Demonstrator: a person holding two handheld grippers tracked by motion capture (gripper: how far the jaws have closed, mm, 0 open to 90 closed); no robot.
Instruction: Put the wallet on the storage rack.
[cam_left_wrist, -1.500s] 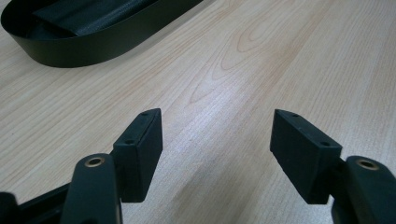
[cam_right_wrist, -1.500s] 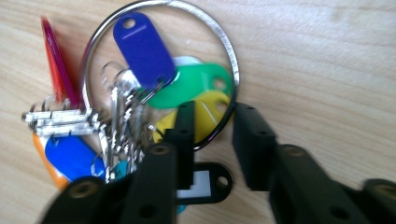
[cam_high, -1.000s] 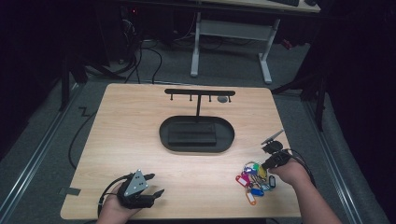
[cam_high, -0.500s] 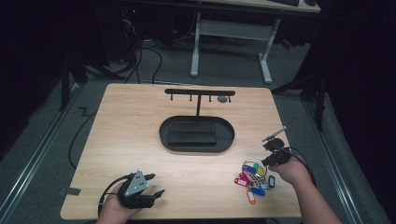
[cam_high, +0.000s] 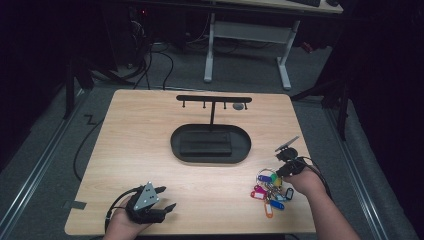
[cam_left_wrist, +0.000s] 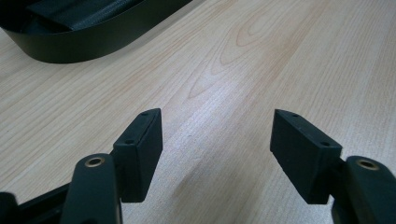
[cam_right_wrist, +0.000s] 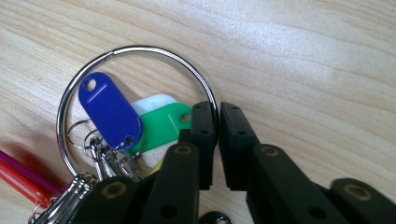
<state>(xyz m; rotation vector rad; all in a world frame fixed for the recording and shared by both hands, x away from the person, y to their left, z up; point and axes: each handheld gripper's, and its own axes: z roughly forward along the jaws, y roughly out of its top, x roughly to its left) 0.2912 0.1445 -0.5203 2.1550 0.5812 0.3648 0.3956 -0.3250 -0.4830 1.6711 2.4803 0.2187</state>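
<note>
**Inspector:** Count, left to right, taking the black oval tray (cam_high: 210, 145) as reference.

**Assistant:** Two hand-held grippers. The left hand-held gripper (cam_high: 165, 198) lies near the front edge of the tabletop (cam_high: 135, 135), forward and left of the tray, with a grey three-cornered plate on top. Its two jaws stand spread wide, bare wood between them. Its own view shows flat, matte black rectangular pads (cam_left_wrist: 142, 151), each with small screw holes.

**Inspector:** The tray itself?

**Assistant:** One, smooth black, oval, low-walled, with a rectangular raised block inside. One thin post rises at its far side, carrying one horizontal bar (cam_high: 214, 99) with short pegs hanging beneath; I count about four.

**Inspector:** Right of the tray?

**Assistant:** One bunch of keys on a large key ring (cam_right_wrist: 135, 51), lying forward and right of the tray. The ring is round, polished metal wire. Plastic tags, glossy and oblong: one blue tag (cam_right_wrist: 109, 109), one green (cam_right_wrist: 161, 126), one white (cam_right_wrist: 154, 102), with red and orange ones beside. Smaller split rings link them.

**Inspector:** The right hand-held gripper (cam_right_wrist: 217, 116)?

**Assistant:** Its jaws have just been easing apart slightly, though they remain nearly pressed together, pinching the ring's wire.
</note>
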